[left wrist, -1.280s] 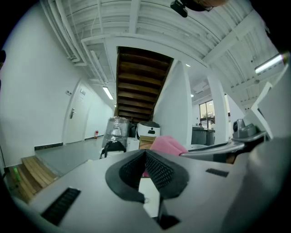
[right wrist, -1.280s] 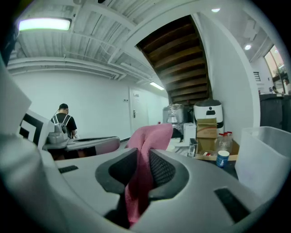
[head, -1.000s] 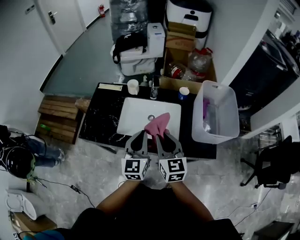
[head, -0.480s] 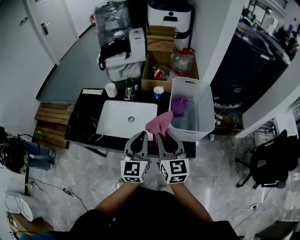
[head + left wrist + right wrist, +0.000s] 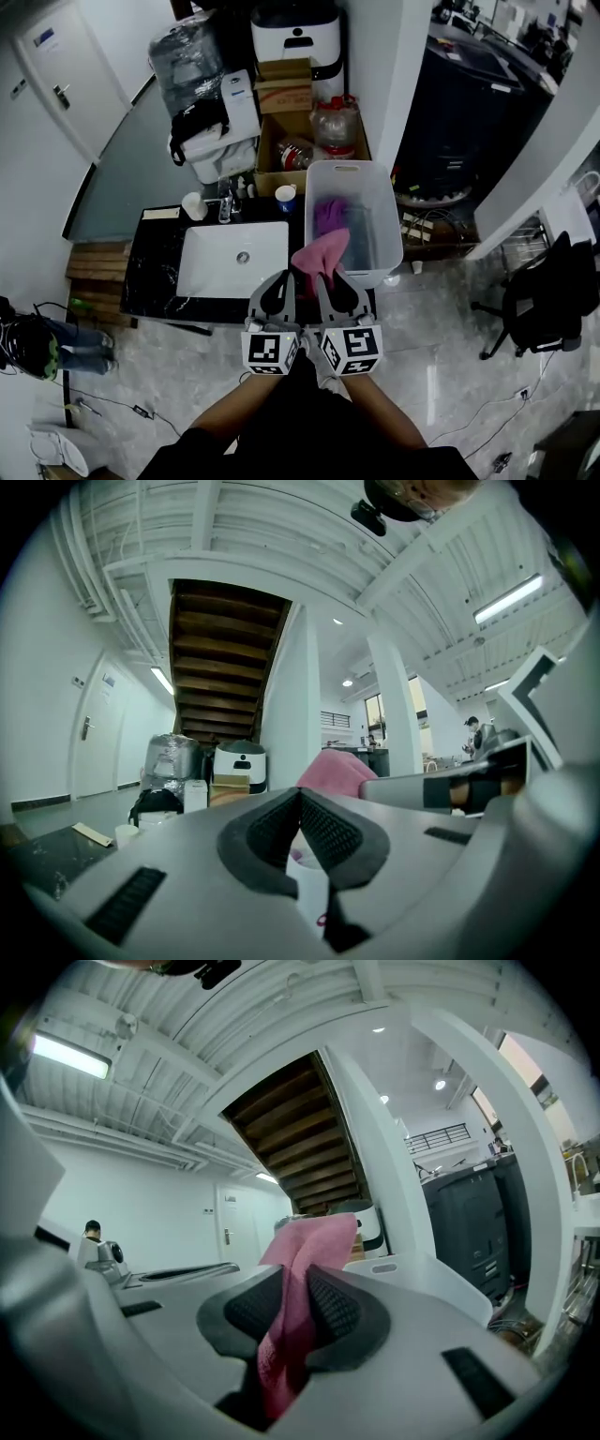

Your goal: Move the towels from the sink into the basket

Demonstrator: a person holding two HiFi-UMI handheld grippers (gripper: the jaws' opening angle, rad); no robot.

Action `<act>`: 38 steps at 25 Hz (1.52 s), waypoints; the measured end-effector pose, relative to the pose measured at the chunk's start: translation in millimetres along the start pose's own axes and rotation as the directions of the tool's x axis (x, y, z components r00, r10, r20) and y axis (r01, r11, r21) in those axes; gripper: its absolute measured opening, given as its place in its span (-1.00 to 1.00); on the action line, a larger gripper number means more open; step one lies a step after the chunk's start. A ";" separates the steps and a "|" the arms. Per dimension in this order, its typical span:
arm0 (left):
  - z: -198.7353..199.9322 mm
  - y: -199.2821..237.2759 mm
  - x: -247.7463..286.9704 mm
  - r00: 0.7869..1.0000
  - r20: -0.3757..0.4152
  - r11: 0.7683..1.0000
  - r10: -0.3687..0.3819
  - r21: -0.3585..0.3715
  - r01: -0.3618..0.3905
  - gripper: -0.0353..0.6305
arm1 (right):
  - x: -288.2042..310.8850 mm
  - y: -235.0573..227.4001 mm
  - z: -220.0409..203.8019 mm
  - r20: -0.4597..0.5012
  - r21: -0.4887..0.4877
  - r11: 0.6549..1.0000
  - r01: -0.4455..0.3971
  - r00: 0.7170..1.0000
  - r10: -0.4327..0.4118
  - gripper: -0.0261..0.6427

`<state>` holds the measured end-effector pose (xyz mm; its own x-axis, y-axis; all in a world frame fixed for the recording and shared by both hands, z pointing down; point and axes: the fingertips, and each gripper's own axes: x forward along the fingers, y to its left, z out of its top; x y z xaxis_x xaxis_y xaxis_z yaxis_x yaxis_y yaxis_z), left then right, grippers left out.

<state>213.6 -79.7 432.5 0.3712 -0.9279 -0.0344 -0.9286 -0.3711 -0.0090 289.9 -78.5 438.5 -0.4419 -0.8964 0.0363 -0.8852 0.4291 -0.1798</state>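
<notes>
Right tool (image 5: pixel 298 1299): pinches pink towel (image 5: pixel 305 1241) — near basket (image 5: pixel 388 236).
Left tool (image 5: pixel 300 803): pressed together, empty.
Purple towel (image 5: pixel 328 214): already in basket.
Sink (image 5: pixel 211 272): no towels left — likely one drop remains.

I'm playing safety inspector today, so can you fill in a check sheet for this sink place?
Surface: black counter with a white sink; no towel shows in the sink.
Job's things: pink towel held up by the near left corner of the basket; purple towel lies inside the basket.
Clutter: cup, bottle and blue cup along the counter's back edge.
Grippers: left gripper shut, nothing in it; right gripper shut on the pink towel.
Cables: thin cable on the floor at the left.
Surroundings: box and water jug behind the basket; chair at the right; pallet at the left.
</notes>
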 end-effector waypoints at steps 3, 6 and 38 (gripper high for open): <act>4.2 -3.3 30.8 0.999 0.006 0.999 -0.041 -0.018 0.041 -0.85 | 17.1 -24.4 11.0 0.006 -0.009 0.999 0.040 0.999 -0.040 -0.64; 5.3 -0.6 62.3 0.997 0.014 0.996 -0.079 -0.042 0.080 -0.85 | 37.3 -49.6 15.7 -0.002 -0.001 0.996 0.091 0.996 -0.091 -0.64; -11.0 13.1 267.5 0.992 -0.036 0.982 -0.120 -0.148 0.114 -0.85 | 215.2 -255.3 -97.9 -0.402 0.166 0.919 0.357 0.876 -0.267 -0.63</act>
<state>300.7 -333.1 434.2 0.4801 -0.8772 0.0030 -0.8694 -0.4754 0.1347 406.5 -370.0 588.5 -0.2092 -0.8546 0.4753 -0.9472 0.0564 -0.3156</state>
